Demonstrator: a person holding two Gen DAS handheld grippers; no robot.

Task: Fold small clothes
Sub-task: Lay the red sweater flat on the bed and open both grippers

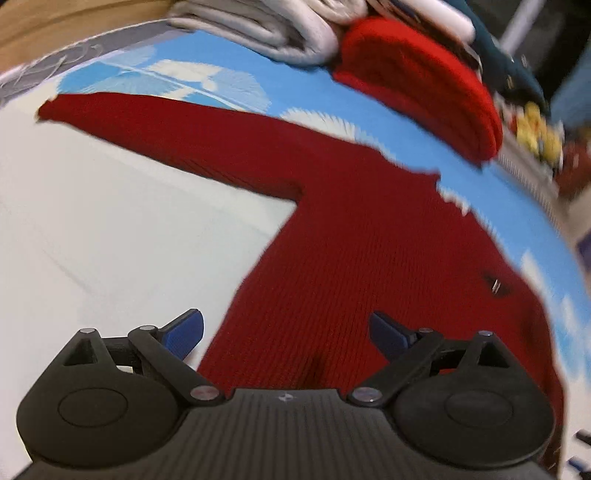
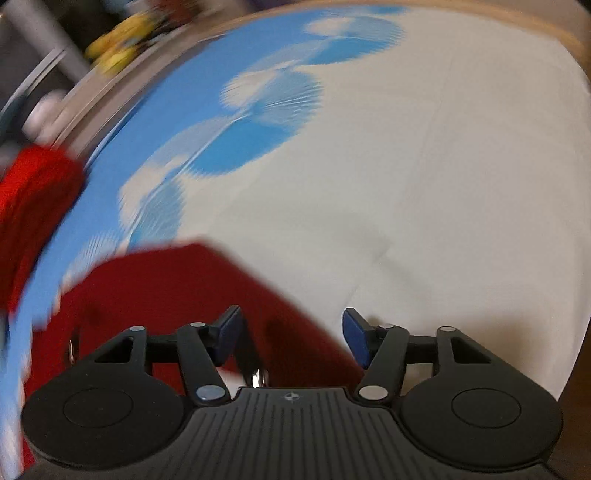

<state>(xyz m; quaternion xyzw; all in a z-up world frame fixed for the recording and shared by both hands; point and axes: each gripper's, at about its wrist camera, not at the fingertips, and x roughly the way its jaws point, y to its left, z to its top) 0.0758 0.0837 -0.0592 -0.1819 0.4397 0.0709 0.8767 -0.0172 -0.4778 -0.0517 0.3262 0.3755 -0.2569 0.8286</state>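
Dark red knit sweater (image 1: 369, 251) lay flat on the blue-and-white cloth (image 1: 110, 229), one sleeve out toward 10 o'clock, left gripper (image 1: 286, 332) fingers wide and empty over it, right gripper (image 2: 291, 332) fingers part-open, empty; step looked like spreading done, next likely pinching a sleeve to fold in.

From nine o'clock round to the near edge, the white stretch of the surface (image 1: 92, 221) lies bare below the spread sleeve of the dark red sweater (image 1: 369, 236), giving easy passage. At twelve to one o'clock the way is blocked by a folded grey garment (image 1: 266, 33) and a folded red knit (image 1: 417, 81) at the far edge. In the right wrist view, the cloth from twelve to three o'clock is open.
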